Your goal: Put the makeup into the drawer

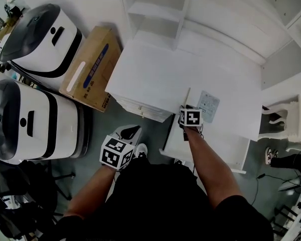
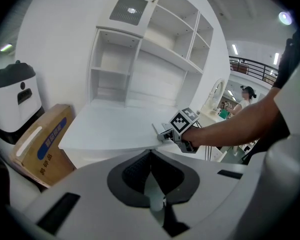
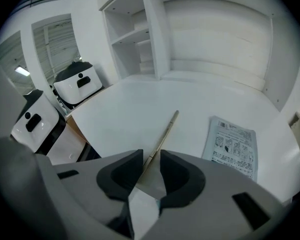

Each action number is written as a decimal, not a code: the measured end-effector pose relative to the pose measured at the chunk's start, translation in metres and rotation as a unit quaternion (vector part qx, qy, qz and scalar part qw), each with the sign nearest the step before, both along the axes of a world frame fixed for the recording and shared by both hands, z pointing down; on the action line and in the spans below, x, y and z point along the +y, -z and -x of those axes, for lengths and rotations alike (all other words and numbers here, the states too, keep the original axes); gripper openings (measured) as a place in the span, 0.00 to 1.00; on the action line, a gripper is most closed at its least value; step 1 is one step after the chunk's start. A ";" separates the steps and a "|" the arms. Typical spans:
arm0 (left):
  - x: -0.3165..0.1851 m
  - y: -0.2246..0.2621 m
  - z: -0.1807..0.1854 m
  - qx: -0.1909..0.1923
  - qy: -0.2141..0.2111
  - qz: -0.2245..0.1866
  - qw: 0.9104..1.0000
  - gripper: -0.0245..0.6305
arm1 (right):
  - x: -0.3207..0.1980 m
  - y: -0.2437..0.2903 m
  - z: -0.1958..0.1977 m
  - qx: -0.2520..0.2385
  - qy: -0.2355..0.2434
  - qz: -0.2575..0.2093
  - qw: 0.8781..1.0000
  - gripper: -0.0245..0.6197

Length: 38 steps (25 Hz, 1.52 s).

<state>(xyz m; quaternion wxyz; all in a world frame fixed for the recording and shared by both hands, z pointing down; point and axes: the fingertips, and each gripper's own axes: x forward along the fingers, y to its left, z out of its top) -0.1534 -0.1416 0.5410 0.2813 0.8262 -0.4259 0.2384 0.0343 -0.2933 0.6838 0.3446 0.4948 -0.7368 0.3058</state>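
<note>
Black shirt cloth (image 1: 160, 200) and two bare forearms fill the bottom of the head view, each hand carrying one gripper, two in all. The left gripper (image 1: 129, 132) hangs over the grey floor (image 1: 98, 127), short of the white surface (image 1: 155, 74), just beside one pale shoe (image 1: 140, 149). The right gripper (image 1: 186, 108) is at the front edge of that surface, at the near end of the one makeup pencil (image 1: 187, 95), which lies flat there. One printed sachet (image 1: 208, 106) lies just to the pencil's right, apart from it. A white shelf unit (image 1: 160, 14) rises at the back of the surface. Two white-and-black machines (image 1: 42, 36) (image 1: 25, 119) stand on the floor at the left, with one cardboard box (image 1: 90, 67) between the upper one and the surface. One white stool (image 1: 291, 119) stands at the right. In the left gripper view the dark fingers (image 2: 135, 169) are pressed together with nothing between them. Beyond them are the same surface, the shelf unit, the box, one machine and the right gripper at the surface's edge. Another person (image 2: 247, 96) stands far back in a hall with ceiling lights and a railing. In the right gripper view the fingers (image 3: 180, 171) stand apart. The pencil's near end runs into the gap between them with room on either side, so they grip nothing. The rest of the pencil stretches away across the surface, and the sachet lies flat to its right. Both machines show at the left.
</note>
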 end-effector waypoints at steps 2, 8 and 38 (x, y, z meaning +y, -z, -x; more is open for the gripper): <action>-0.001 0.001 0.001 0.001 -0.001 -0.001 1.000 0.05 | -0.001 0.000 -0.001 0.009 -0.002 -0.001 1.000 0.21; -0.002 0.002 -0.001 0.003 -0.005 -0.005 1.000 0.05 | -0.001 0.000 -0.003 0.018 -0.011 0.007 1.000 0.16; -0.010 -0.009 -0.100 0.009 -0.084 -0.004 0.996 0.05 | 0.096 0.059 -0.067 -0.107 0.057 -0.013 0.993 0.11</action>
